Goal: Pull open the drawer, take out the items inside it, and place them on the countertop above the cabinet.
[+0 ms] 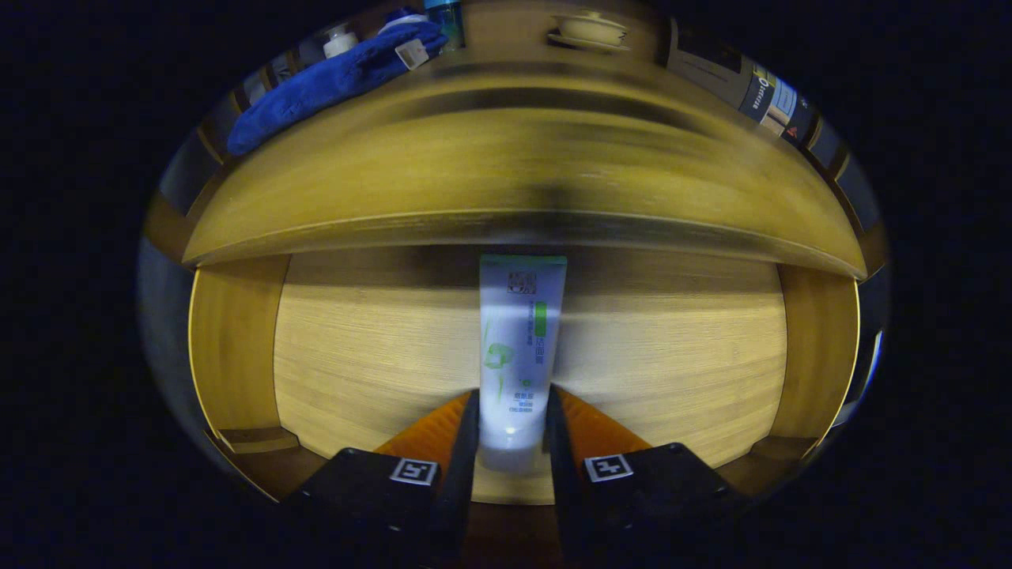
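A: The white tube (518,348) lies in the open drawer (356,356), cap end between the fingers of the hand-held gripper (512,419), both pressing its sides.

B: Lift straight, clear the surface (506,182) edge above, then set it near the blue cloth (332,79).

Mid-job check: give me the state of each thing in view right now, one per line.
Wooden drawer: pulled open.
White plastic tube with green print: lengthwise in the drawer, near end between the fingers.
Hand-held gripper: shut on the tube.
Blue cloth: lying crumpled on the countertop.
White lidded cup on saucer: upright on the countertop, lid on.
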`<state>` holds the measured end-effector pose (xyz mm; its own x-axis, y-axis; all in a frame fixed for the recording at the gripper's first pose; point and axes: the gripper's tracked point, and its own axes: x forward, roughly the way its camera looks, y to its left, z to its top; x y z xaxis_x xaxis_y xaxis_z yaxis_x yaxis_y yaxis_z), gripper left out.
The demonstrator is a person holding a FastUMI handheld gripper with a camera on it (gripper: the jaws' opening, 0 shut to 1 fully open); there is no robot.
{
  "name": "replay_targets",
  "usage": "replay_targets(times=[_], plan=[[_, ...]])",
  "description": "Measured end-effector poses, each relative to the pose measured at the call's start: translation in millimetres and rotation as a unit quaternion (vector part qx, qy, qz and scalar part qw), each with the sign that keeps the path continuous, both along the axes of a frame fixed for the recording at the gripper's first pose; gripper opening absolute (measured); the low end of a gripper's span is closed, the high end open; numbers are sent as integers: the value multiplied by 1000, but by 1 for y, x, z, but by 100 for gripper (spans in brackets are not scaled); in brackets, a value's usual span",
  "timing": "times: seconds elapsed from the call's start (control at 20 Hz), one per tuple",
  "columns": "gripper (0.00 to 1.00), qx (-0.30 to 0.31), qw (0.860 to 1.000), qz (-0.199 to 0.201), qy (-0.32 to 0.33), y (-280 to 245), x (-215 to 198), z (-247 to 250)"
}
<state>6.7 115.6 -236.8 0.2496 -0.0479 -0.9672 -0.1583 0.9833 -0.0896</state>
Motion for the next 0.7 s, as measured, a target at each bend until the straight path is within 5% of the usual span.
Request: replay_targets(times=[0.3,0.7], plan=[[50,47,998,10,-27,38,3,90],[41,88,991,-12,-102,11,-10,163]])
